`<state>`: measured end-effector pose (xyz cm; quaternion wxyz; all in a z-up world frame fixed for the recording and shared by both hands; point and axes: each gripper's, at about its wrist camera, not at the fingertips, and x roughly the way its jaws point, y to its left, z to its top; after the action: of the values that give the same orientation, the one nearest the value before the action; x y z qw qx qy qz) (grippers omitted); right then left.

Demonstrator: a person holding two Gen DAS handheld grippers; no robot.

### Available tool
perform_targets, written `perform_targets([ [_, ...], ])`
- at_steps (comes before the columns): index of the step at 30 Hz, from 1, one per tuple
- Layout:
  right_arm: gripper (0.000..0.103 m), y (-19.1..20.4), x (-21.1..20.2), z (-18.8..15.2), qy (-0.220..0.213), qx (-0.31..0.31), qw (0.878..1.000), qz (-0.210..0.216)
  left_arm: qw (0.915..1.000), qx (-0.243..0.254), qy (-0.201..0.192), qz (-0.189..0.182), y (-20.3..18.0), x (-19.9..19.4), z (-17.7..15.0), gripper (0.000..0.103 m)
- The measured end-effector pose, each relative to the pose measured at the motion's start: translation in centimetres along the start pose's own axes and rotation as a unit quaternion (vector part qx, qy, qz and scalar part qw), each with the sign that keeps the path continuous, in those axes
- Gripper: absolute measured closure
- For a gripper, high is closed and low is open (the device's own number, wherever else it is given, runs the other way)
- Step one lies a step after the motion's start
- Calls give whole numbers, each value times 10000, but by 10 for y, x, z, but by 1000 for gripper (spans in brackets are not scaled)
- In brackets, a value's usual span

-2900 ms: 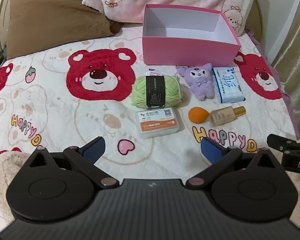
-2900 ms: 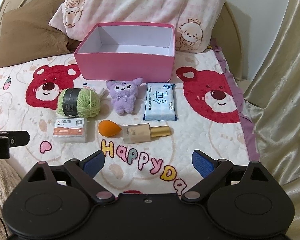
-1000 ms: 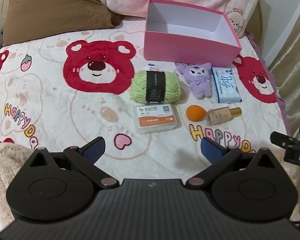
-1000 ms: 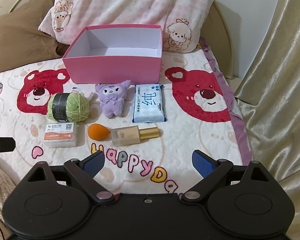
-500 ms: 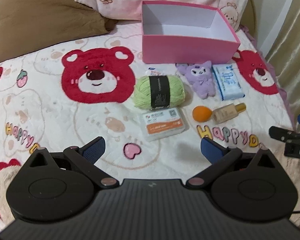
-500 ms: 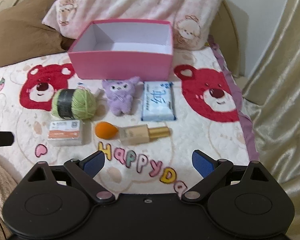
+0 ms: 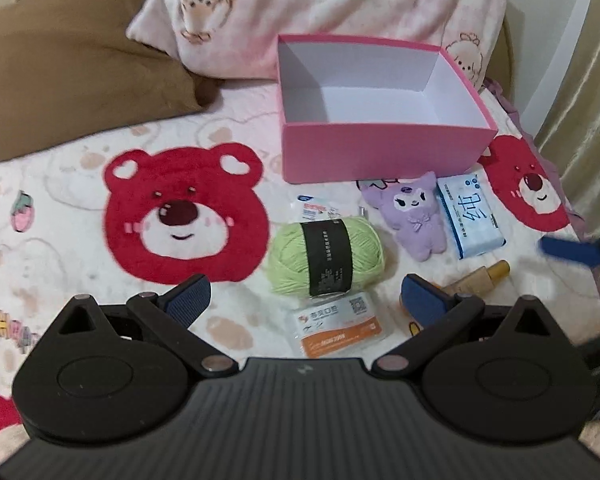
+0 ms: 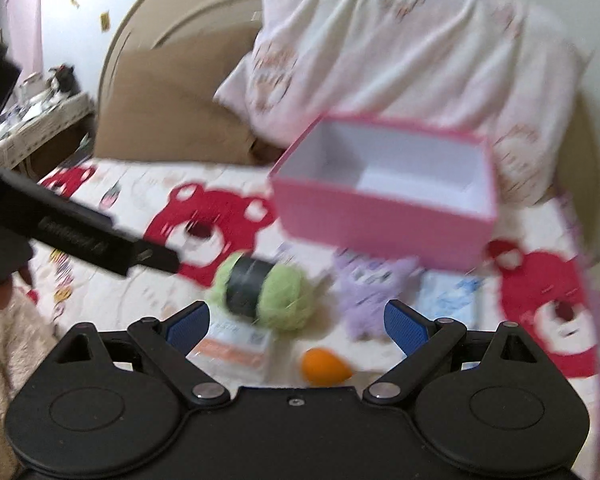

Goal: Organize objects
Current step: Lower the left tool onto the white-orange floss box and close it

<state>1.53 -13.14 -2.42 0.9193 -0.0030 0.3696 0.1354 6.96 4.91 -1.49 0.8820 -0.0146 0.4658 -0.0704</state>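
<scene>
The left gripper [image 7: 305, 294] hangs low over the bedspread [image 7: 80, 216] with its jaws spread wide and nothing between them. Just ahead of it lie the green yarn ball [image 7: 326, 255] and, nearer, the flat orange-and-white packet [image 7: 340, 328], the two touching or nearly so.

The main risk, as I judge it, is crowding. A closing grasp on the yarn could catch the packet below it or the small sachet [image 7: 314, 210] tucked behind it, dragging either across the soft cover. The yarn is round and springy under its black paper band, so a pinch off centre may squeeze it out sideways. The right gripper [image 8: 296, 322], also wide open and empty, shows heavy blur, which suggests fast motion. Both tools are aimed at the same cluster, and a collision over the yarn looks possible.

Further right sit the purple plush toy [image 7: 414, 216], face up, and the blue tissue pack [image 7: 470, 216] just beside it. The orange makeup sponge [image 8: 326, 366] and the gold-capped foundation bottle [image 7: 482, 278] lie nearer the camera, partly hidden by a finger in the left view. Behind them all stands the pink box [image 7: 380, 152], open, white inside and empty, its front wall close to the plush.
</scene>
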Motion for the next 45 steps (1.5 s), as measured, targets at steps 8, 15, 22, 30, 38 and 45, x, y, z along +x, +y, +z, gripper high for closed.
perform_targets([
  [8, 7, 22, 56, -16, 524, -9, 9969, 585, 9982, -199, 522, -233, 7, 50, -19, 3],
  [15, 8, 26, 93, -36, 690, 368, 9922, 971, 9962, -456, 697, -260, 25, 81, -32, 9],
  [22, 8, 25, 115, -51, 771, 567, 9908, 953, 9906, -739, 909, -699, 30, 103, -47, 36],
  [30, 10, 35, 140, -61, 895, 702, 9906, 757, 9876, -1111, 720, -843, 34, 116, -53, 52],
  [38, 10, 41, 141, -64, 891, 421, 9933, 605, 9880, -1015, 753, -890, 31, 123, -55, 40],
  [45, 13, 46, 131, -64, 843, 154, 9954, 438, 9900, -841, 684, -904, 20, 112, -61, 44],
])
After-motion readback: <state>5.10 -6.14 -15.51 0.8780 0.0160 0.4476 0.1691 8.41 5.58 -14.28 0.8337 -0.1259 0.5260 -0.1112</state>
